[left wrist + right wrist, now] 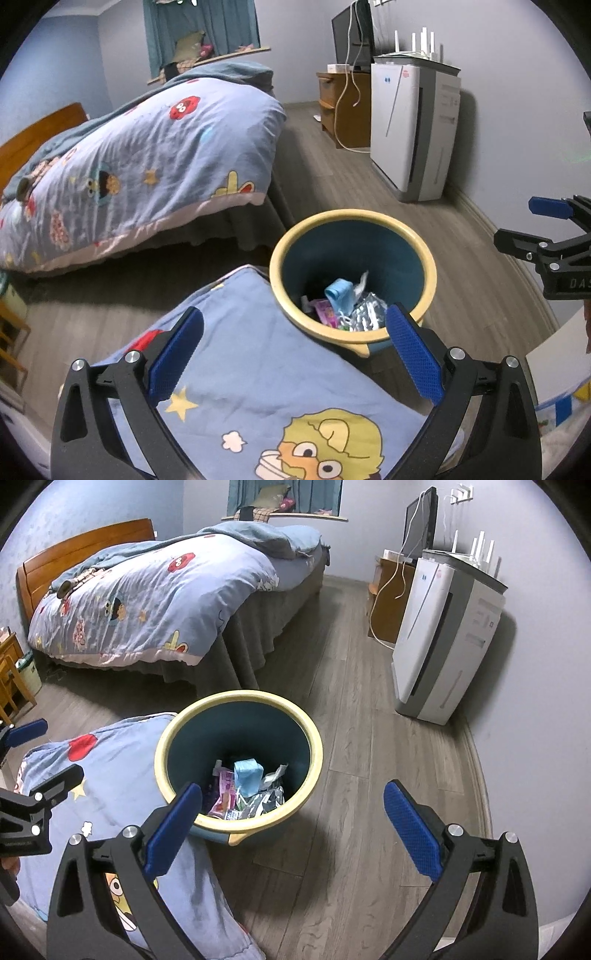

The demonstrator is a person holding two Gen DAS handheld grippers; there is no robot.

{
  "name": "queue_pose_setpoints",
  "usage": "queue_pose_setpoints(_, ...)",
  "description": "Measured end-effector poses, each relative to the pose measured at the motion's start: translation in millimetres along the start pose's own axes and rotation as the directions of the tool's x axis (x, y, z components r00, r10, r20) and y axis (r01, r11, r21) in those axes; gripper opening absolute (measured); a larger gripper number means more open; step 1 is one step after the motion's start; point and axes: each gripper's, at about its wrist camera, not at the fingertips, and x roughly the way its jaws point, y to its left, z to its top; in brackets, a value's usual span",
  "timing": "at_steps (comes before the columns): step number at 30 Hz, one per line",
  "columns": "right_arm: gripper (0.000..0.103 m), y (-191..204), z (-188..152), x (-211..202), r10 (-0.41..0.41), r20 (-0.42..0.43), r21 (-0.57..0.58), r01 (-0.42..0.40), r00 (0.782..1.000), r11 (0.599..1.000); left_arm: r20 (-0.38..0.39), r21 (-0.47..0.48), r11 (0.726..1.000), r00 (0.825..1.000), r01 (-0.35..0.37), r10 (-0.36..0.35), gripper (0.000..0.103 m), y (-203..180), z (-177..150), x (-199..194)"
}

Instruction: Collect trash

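Observation:
A round blue bin with a cream rim (pixel 352 218) (pixel 236 696) stands on the wood floor beside a cartoon-print pillow. Inside lie several pieces of trash: a light blue packet (pixel 340 293) (pixel 249 771), a pink wrapper (pixel 327 314) (pixel 225 794) and silver foil wrappers (pixel 367 314) (pixel 264 799). My left gripper (pixel 295 354) is open above the pillow, its right finger over the bin's near rim, nothing held. My right gripper (pixel 291 827) is open over the floor and the bin's near edge, also holding nothing. Each gripper shows at the edge of the other's view.
A cartoon-print pillow (pixel 258 387) (pixel 110 812) lies left of the bin. A bed with a matching quilt (pixel 147 158) (pixel 147 590) stands behind. A white air purifier (pixel 413 125) (pixel 443 635) and a wooden cabinet (pixel 343 107) stand along the right wall.

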Motion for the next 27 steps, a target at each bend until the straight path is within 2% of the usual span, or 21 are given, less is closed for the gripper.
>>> queue_pose_setpoints(27, 0.097, 6.4, -1.7, 3.8, -0.020, -0.018, -0.029, 0.020, 1.000, 0.999, 0.019, 0.014, 1.000, 1.000, 0.010, -0.011, 0.098, -1.8, 1.2, -2.3)
